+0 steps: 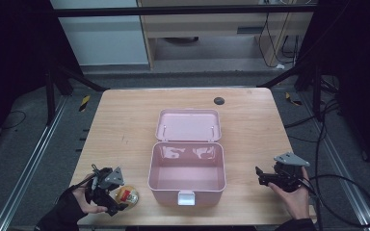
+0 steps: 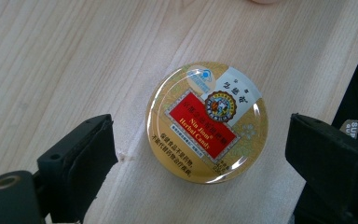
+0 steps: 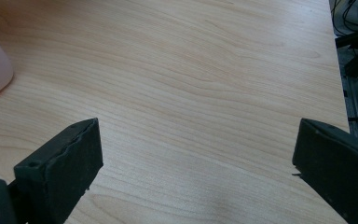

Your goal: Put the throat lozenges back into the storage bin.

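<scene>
Wooden table (image 1: 125,125), one; it runs across the middle of the high view. Pink box (image 1: 187,179), one, centre of that frame, its hinged lid thrown back flat toward the top, the inside bare, a white latch on the near wall. Round gold candy tin (image 2: 206,122) with a red label, one, lying flat on the wood at lower left in the high view, just left of the box and apart from it, close to the table's near edge. Left gripper (image 2: 200,144), lower left, jaws spread wide and straddling the tin, a gap showing on each side, nothing pinched. Right gripper (image 3: 196,158), lower right, jaws likewise spread over bare wood, holding nothing, the box corner at the left edge of its own view. Step in hand, by my reading: the reach for the tin, grasp not yet made. Next move calls for lowering around the tin's rim, closing evenly, then carrying it rightward into the box.
</scene>
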A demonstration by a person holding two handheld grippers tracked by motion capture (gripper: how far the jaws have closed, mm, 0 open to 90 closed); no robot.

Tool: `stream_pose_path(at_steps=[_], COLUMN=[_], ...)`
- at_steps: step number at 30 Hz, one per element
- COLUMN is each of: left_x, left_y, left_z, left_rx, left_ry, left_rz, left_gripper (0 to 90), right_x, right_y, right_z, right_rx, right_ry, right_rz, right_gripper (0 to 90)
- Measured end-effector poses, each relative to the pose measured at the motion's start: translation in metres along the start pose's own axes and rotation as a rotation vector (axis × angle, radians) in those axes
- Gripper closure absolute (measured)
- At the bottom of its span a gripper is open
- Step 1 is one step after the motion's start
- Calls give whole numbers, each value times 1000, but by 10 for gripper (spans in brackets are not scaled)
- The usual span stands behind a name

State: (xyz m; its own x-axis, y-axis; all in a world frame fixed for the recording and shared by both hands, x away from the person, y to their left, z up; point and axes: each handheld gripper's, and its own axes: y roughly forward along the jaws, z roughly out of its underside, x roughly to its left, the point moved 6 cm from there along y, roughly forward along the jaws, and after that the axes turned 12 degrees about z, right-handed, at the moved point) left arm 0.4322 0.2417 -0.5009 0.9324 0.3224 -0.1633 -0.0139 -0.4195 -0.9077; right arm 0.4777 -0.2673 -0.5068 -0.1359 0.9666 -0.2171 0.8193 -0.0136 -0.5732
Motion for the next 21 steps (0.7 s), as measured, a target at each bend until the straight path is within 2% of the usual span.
stream_pose_path(at_steps=[9,21], left_x=[0,3], left_y=[12,22], left_z=[-3,-3], left_rx=[58,82], left_ry=[21,25], left_rz=[11,27], left_gripper=[75,109], right_x=[2,4], right_y=[1,2], right_z=[1,2], right_rx=[9,20], right_ry=[-9,-29], right_rz=[-4,-14], right_gripper=[21,23])
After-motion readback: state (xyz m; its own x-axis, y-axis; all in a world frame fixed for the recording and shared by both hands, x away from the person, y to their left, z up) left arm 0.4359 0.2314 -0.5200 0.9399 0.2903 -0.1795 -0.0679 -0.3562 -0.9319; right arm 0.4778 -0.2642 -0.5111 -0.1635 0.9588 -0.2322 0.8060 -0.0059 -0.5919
